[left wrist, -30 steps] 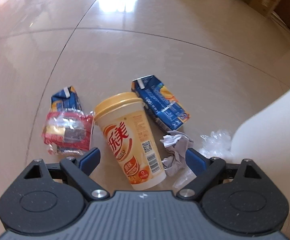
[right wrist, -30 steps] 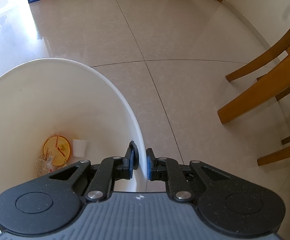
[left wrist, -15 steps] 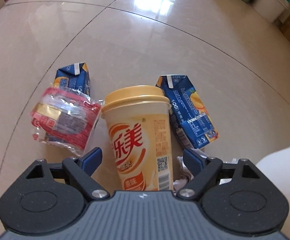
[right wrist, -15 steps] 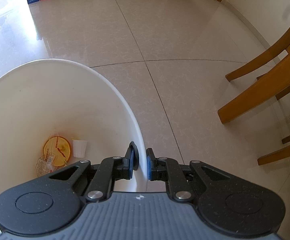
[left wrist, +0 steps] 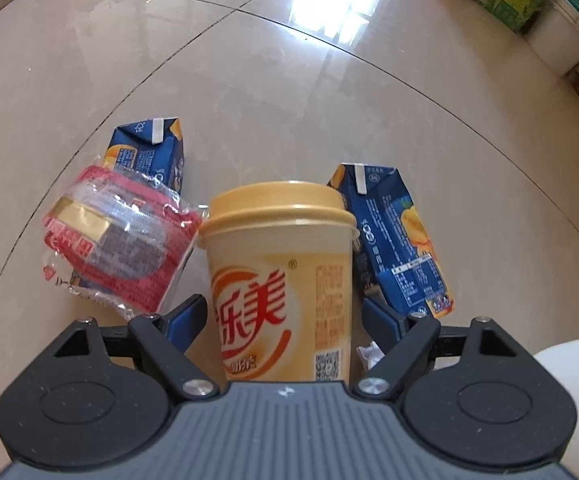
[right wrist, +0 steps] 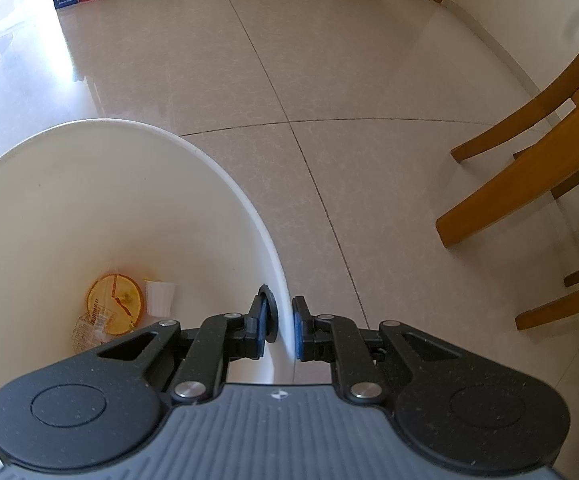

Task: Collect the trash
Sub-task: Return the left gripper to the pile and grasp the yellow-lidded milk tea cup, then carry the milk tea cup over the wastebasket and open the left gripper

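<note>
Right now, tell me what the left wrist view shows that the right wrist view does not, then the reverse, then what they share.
Left wrist only: the left gripper closing around a yellow milk tea cup lying on the floor, the cup between its pads, flanked by two blue juice cartons, a red wrapper and crumpled paper.

Right wrist only: the right gripper shut on the rim of the white bin, a yellow lid and small white cup inside it, wooden chair legs.

Both: tiled floor, the white bin, boxes along the wall.
</note>
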Tool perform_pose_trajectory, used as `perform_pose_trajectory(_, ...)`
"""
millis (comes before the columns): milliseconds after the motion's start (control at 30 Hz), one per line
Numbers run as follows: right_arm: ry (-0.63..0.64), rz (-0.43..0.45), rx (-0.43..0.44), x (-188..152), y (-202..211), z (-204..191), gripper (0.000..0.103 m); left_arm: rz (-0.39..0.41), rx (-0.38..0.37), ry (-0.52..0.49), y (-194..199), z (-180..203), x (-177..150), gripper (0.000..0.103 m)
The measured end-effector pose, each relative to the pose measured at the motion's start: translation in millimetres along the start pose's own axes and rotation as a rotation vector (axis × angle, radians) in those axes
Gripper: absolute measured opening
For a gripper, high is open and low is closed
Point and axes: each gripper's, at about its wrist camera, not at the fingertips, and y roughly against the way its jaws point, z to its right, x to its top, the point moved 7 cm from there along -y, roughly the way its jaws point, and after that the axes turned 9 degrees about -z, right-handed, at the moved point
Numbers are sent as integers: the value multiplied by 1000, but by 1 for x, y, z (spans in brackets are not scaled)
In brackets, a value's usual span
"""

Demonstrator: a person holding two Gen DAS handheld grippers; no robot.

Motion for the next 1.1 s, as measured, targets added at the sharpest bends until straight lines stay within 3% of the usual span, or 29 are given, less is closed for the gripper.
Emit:
perform_pose_trajectory(33, 0, 0, 0, 0, 0, 0, 16, -6, -11, -3, 0, 1, 1, 72)
perform_pose_trajectory(300, -3, -3, 0, 1, 0, -1, 16, -43, -35, -81, 7, 5, -8, 70)
perform_pose_trajectory(600, 4, 1, -8, 0, 1, -3, 16, -108, -40, -337, 45, 17, -17, 70)
perform_pose_trajectory(800, 2, -2, -10, -1, 1, -3, 16, -140, -47, -473, 96, 25, -7, 70)
perform_pose_trajectory(933, 2, -1, -10, 0, 1, -2, 16, -169, -103, -597, 146, 49, -3, 70)
perform_pose_trajectory(1100, 7, 1, -17, 0, 1, -4, 16, -146, -213, -796, 222, 104, -8, 70)
